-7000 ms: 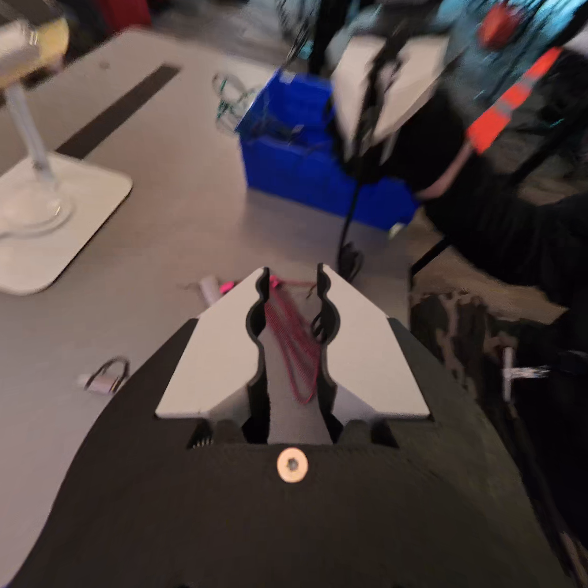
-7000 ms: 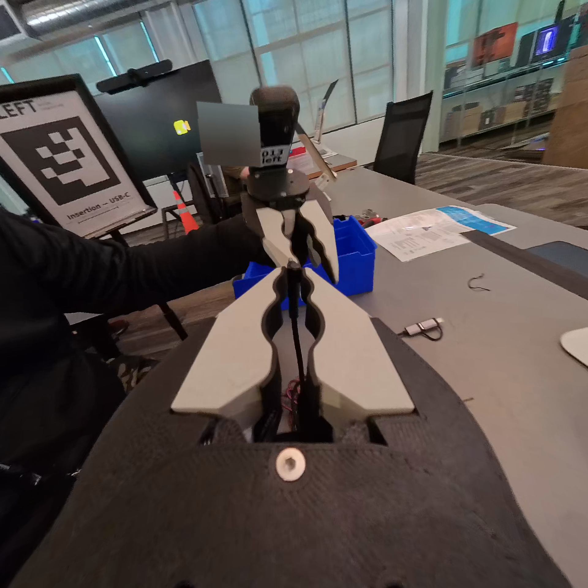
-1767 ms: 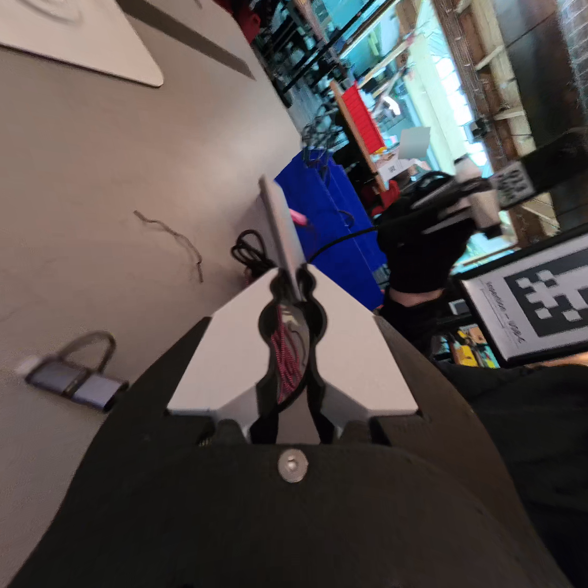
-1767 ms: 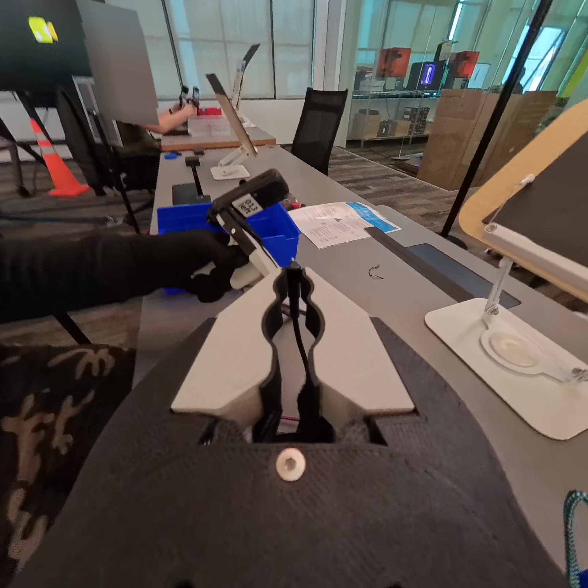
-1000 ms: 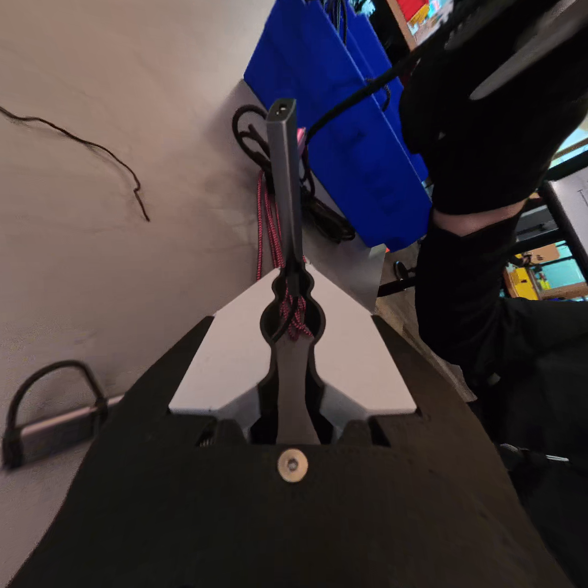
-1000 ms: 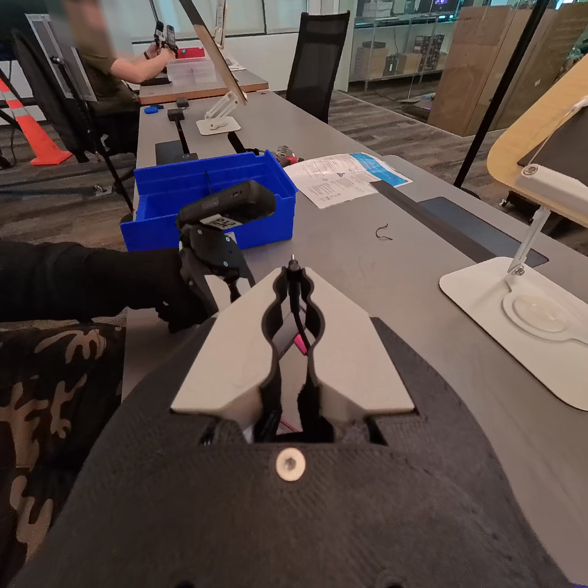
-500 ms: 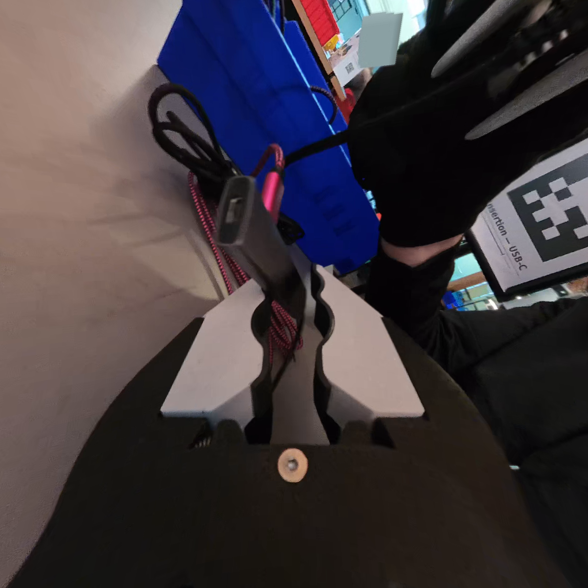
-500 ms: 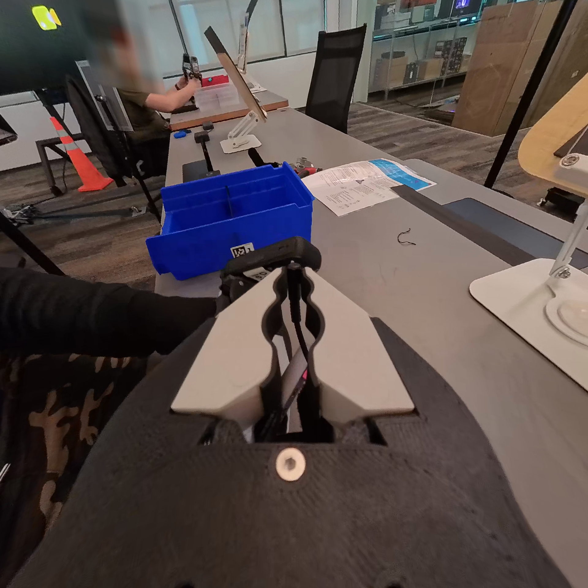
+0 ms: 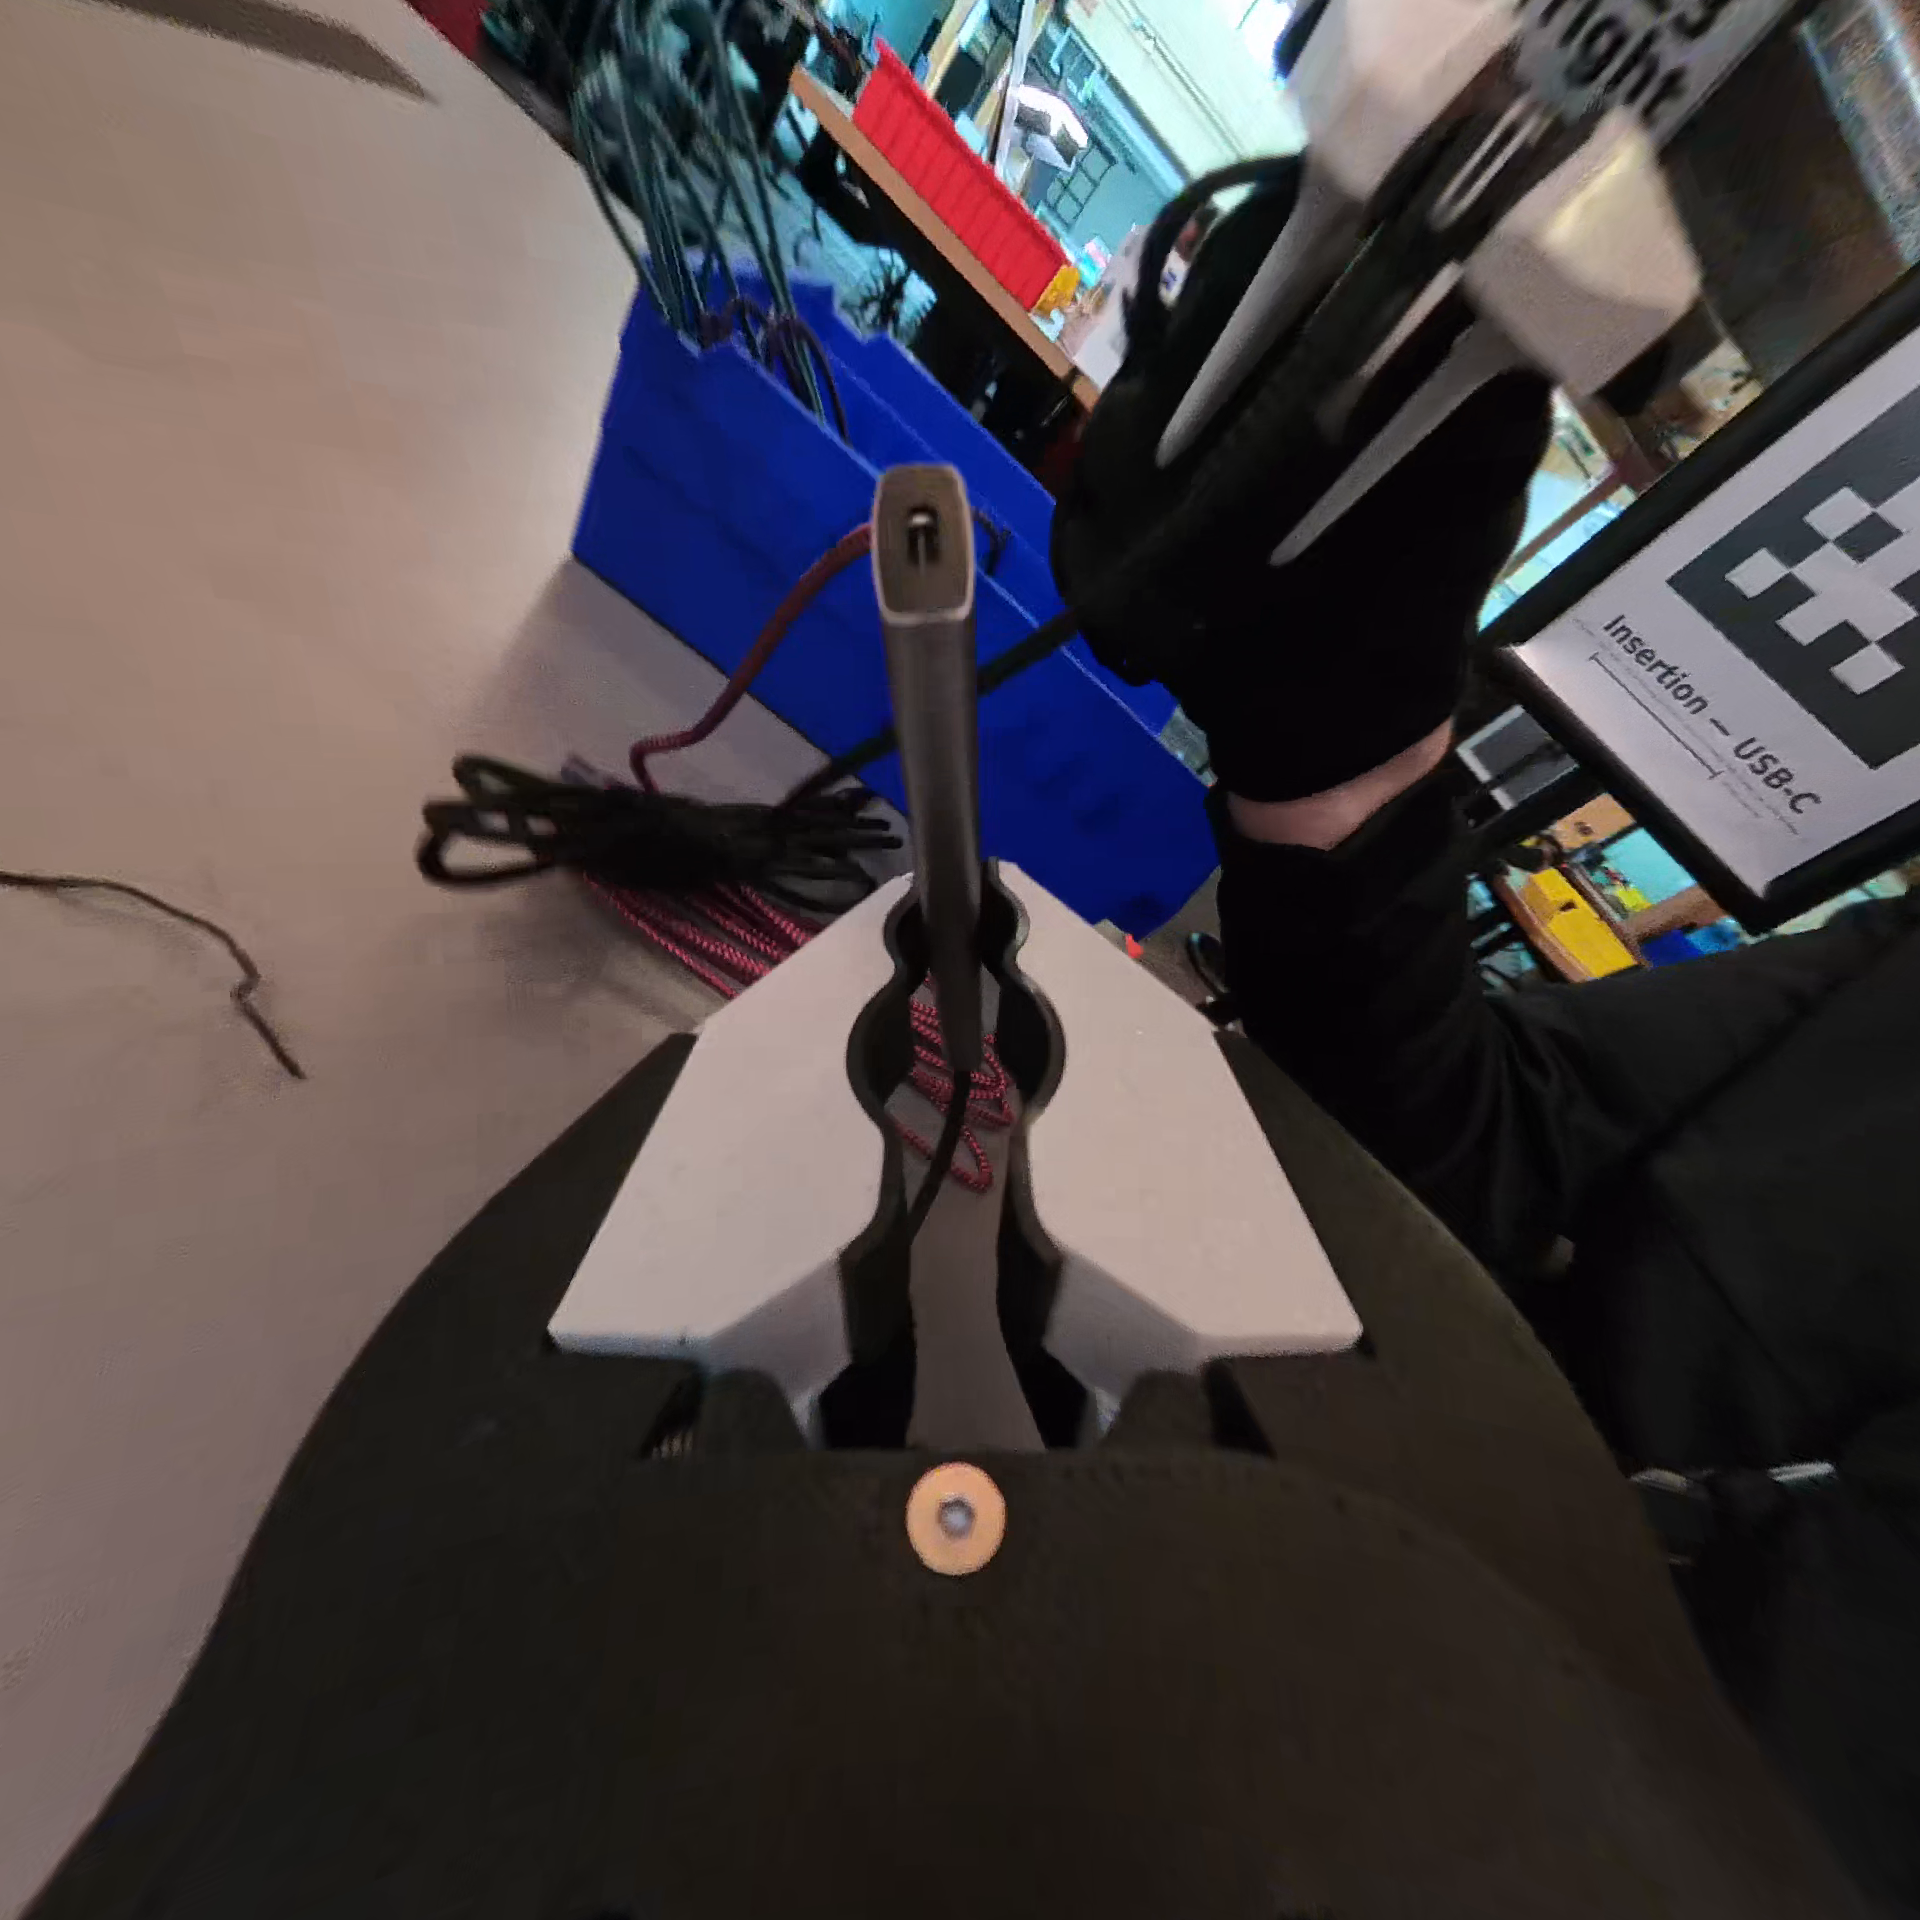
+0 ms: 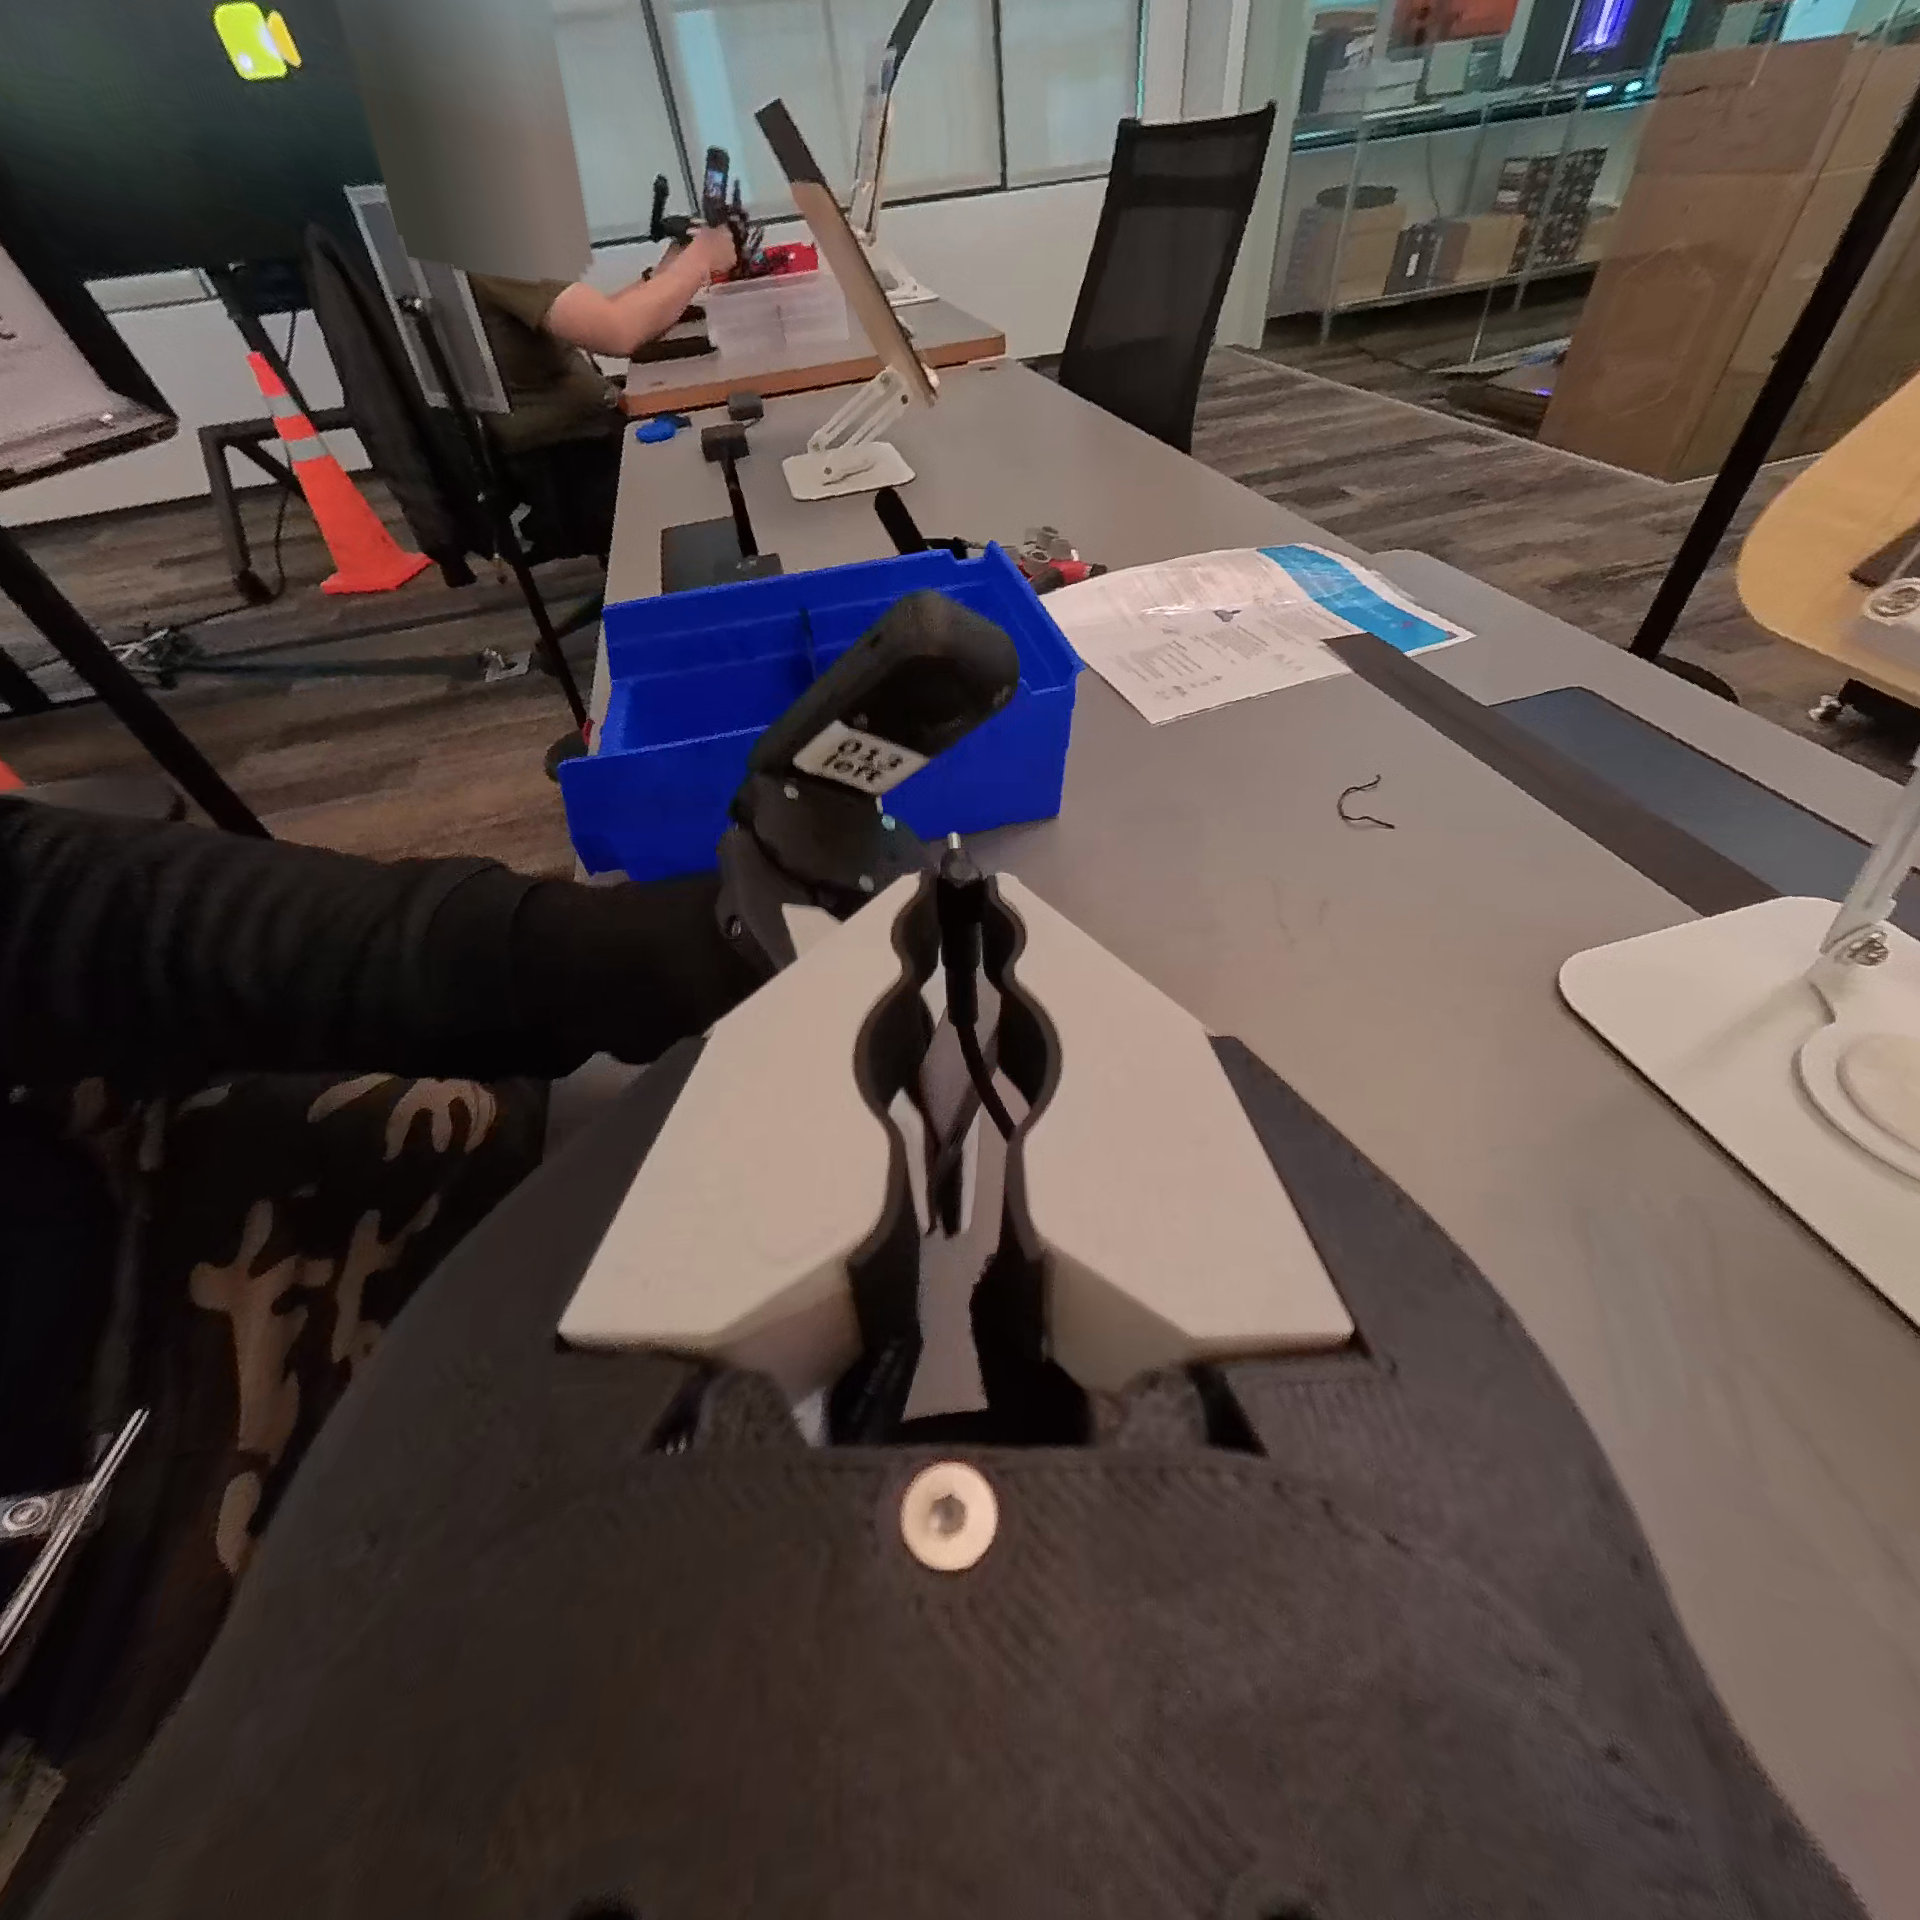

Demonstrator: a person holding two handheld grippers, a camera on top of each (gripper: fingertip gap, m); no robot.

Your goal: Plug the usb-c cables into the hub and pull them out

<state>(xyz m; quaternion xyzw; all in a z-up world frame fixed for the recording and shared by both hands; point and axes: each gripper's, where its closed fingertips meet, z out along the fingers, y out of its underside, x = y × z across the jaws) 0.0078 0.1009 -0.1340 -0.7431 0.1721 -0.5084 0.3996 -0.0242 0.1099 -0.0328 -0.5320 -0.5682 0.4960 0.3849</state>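
Now mid-alignment, pre-insertion. Left gripper [image 9: 954, 914] fingers clamped narrow on grey usb-c hub [image 9: 928, 665], held up off tabletop [image 9: 260, 520], open port facing away toward right gripper [image 9: 1340, 416]. Right gripper [image 10: 956, 914] fingers pinched on black usb-c cable plug [image 10: 958, 914], metal tip poking fwd, no contact w/ hub yet. Rest of black cable [image 9: 644, 826] and red braided cable [image 9: 727, 925] coiled on tabletop by blue bin [image 9: 748, 499]. Next, probably: line plug tip w/ port, square up, push straight in.

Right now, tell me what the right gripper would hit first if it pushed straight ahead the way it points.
Probably the left gripper, just beyond and left of the black cable plug that the right gripper clamps. Past that lie the grey table and blue bin. Depth is unclear, so it might pass beside it.
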